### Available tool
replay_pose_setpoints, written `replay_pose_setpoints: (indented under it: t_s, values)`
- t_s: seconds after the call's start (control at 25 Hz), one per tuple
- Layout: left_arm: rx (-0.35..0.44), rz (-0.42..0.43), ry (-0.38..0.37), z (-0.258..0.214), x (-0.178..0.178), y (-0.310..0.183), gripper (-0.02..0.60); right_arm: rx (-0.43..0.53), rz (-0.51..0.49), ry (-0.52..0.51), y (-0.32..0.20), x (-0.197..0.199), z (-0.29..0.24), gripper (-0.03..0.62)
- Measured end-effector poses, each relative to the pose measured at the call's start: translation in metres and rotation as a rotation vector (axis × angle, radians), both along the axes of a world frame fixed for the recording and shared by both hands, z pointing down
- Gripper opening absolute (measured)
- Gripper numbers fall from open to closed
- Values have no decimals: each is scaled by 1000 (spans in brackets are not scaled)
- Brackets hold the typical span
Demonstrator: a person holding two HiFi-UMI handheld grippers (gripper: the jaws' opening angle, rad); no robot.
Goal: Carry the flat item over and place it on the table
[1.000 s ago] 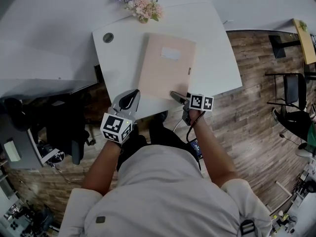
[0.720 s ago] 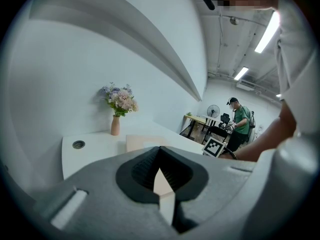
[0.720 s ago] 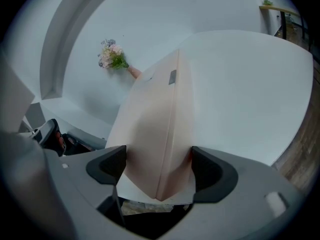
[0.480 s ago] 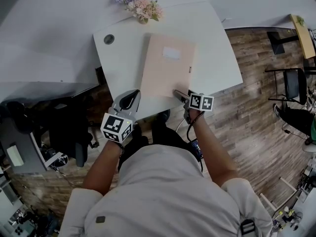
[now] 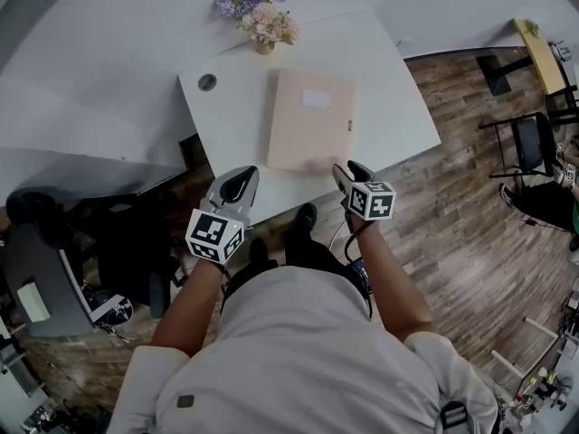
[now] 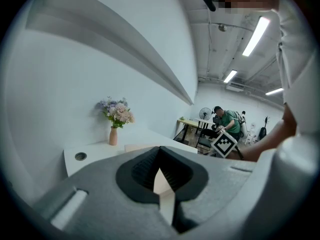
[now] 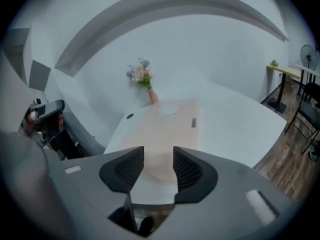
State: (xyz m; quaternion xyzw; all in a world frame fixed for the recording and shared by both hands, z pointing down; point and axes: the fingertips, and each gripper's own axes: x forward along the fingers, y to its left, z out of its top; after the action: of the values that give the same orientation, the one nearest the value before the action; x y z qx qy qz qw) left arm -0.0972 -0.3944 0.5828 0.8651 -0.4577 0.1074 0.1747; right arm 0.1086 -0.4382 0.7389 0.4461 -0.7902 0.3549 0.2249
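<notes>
Two-handed, standing at the near edge of the white table and looking steeply down. Seeing the flat item, a pale pink folder, lying flat on the tabletop and touching neither gripper, with a whitish label toward its far end.

Holding the left gripper at about 7 o'clock from the folder, by the table's near left corner, with jaws pressed tip to tip and gripping nothing.

Holding the right gripper at about 5 o'clock from the folder, just beside its near right corner, with jaws partly apart, having just been closing, and with nothing between the pads. Looking through that gap in the right gripper view at the folder's near end, lying beyond the tips.

Noting a vase of pink and purple flowers at 12 o'clock from the folder, by the table's far edge, and a round cable hole at 10 o'clock. Noting wood flooring at 3 o'clock from the table, with a dark chair well apart from it.
</notes>
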Motion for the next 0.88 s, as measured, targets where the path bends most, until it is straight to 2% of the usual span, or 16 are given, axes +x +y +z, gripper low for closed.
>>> replay_pose_setpoints:
  t_s: [0.2, 0.4, 0.6, 0.72, 0.88]
  values:
    - [67, 41, 11, -31, -9, 16, 0, 183, -26, 17, 17, -28, -66, 132]
    - [135, 81, 27, -69, -19, 42, 0, 311, -11, -4, 48, -52, -129, 100]
    - [200, 116, 50, -105, -33, 77, 0, 448, -5, 17, 86, -75, -192, 54]
    - [229, 127, 57, -120, -41, 96, 0, 514, 7, 12, 108, -88, -222, 14]
    - [263, 145, 62, -135, -51, 114, 0, 568, 19, 8, 131, -103, -248, 9]
